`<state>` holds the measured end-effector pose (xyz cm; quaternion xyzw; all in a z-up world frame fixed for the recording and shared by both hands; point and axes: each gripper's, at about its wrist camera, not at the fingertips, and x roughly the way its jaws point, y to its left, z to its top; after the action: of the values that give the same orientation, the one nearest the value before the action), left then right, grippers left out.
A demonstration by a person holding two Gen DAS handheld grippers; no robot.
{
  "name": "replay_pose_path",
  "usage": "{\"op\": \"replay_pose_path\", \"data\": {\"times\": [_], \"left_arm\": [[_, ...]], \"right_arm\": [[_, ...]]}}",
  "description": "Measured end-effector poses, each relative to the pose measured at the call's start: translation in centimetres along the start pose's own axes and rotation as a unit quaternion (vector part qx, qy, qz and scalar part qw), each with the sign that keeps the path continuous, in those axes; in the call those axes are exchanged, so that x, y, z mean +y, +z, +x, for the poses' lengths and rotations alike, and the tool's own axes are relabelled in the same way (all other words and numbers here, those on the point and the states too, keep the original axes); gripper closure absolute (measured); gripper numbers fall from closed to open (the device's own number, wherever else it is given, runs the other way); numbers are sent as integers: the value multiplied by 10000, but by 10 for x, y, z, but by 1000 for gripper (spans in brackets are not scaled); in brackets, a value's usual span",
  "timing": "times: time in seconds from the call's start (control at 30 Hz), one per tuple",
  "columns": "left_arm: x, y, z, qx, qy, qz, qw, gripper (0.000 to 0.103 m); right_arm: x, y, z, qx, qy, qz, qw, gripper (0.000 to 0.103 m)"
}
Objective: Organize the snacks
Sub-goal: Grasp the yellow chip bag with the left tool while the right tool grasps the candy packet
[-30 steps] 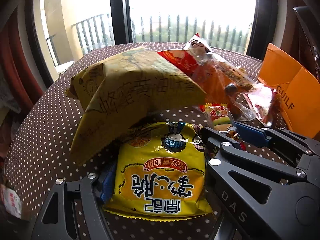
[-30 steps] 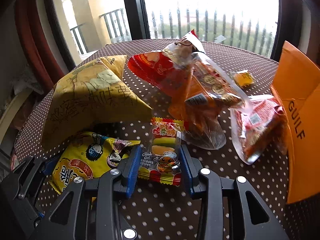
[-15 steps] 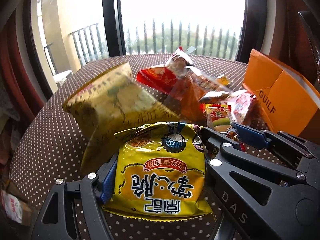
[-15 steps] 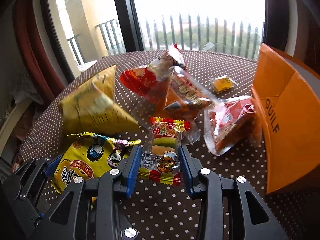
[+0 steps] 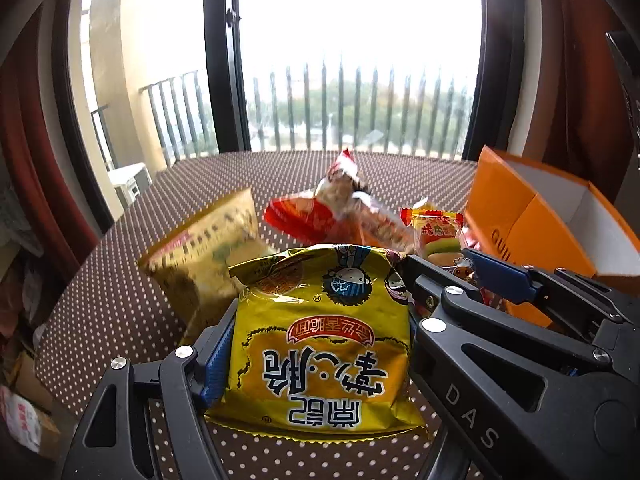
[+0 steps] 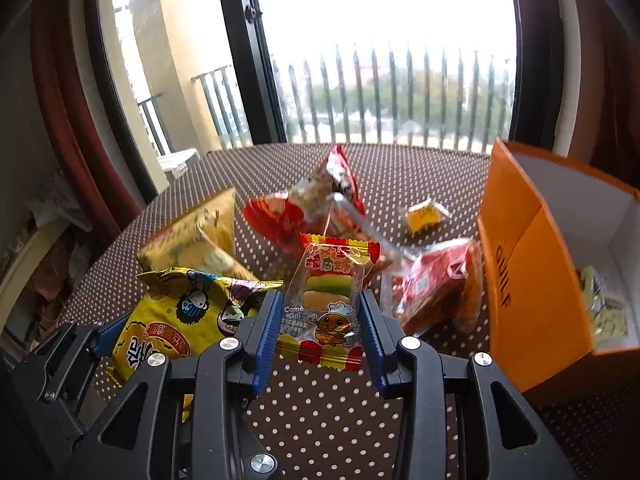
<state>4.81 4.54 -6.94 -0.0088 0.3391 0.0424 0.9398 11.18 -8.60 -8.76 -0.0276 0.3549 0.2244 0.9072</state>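
My left gripper [image 5: 320, 316] is shut on a yellow noodle-snack bag [image 5: 324, 352], held above the dotted table. The same bag [image 6: 176, 320] shows at the lower left of the right wrist view. My right gripper [image 6: 320, 320] is shut on a small burger-gummy packet [image 6: 326, 300], also lifted off the table; the packet [image 5: 438, 236] appears just right of the yellow bag in the left wrist view. An open orange box [image 6: 532, 280] stands to the right, with a pale green packet [image 6: 604, 308] inside.
On the brown dotted tablecloth [image 6: 328, 404] lie a big yellow bag [image 6: 192, 236], a red bag [image 6: 280, 216] under a clear packet, a red clear packet [image 6: 436, 284] and a small yellow sweet [image 6: 426, 214]. A window and balcony railing are behind.
Both grippers have risen with their packets and the table has dropped lower in view. The orange box's inside has come into sight. Both grips are unchanged.
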Motion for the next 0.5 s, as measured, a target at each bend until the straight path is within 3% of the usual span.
{"op": "replay_pose_path", "data": {"times": [0.5], "left_arm": [[-28, 49, -37, -659, -241, 41, 9975, 27]], "right_arm": [[-20, 42, -40, -609, -115, -28, 9981, 61]]}}
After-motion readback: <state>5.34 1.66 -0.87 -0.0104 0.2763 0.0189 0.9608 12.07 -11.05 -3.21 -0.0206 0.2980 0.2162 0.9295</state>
